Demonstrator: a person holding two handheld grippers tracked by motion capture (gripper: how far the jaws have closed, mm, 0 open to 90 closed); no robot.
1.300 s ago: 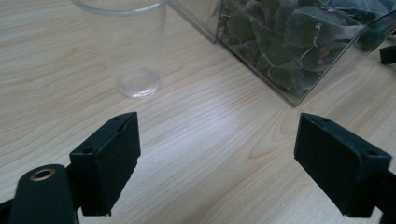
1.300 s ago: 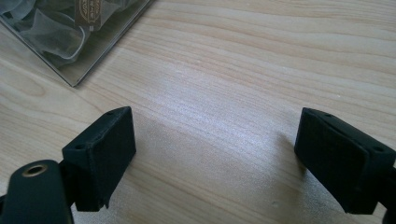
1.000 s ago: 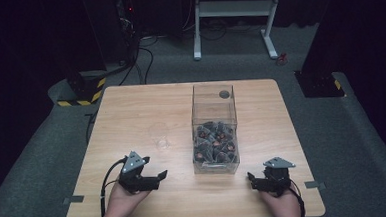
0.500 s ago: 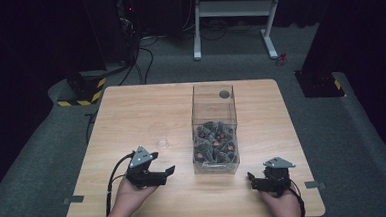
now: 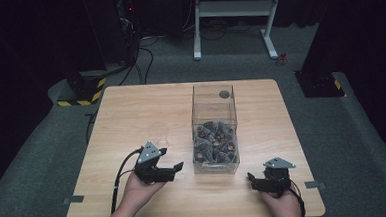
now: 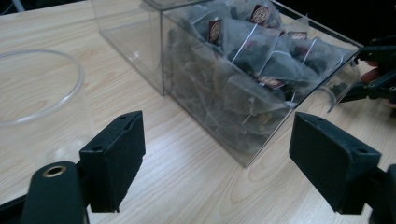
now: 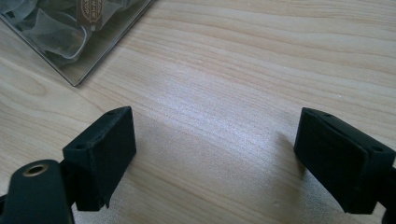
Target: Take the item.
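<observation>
Left hand-held gripper (image 6: 217, 172) open, empty; clear box (image 6: 243, 79) of tea bags (image 6: 261, 60) just ahead, glass rim (image 6: 42, 88), probably a cup, to its left. Right hand-held gripper (image 7: 215, 163) open over bare bench (image 7: 261, 56).

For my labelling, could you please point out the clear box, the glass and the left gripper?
Clear box (image 5: 213, 95): high view, bare far wall.
Glass (image 6: 70, 65): left gripper view, rim.
Left gripper (image 5: 178, 166): high view, between its fingertips.

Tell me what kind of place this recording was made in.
Probably a lab or recording studio, not a home: a lone wooden table on grey carpet, dark curtained surroundings, cables on the floor and hazard-striped stand bases behind it.
</observation>
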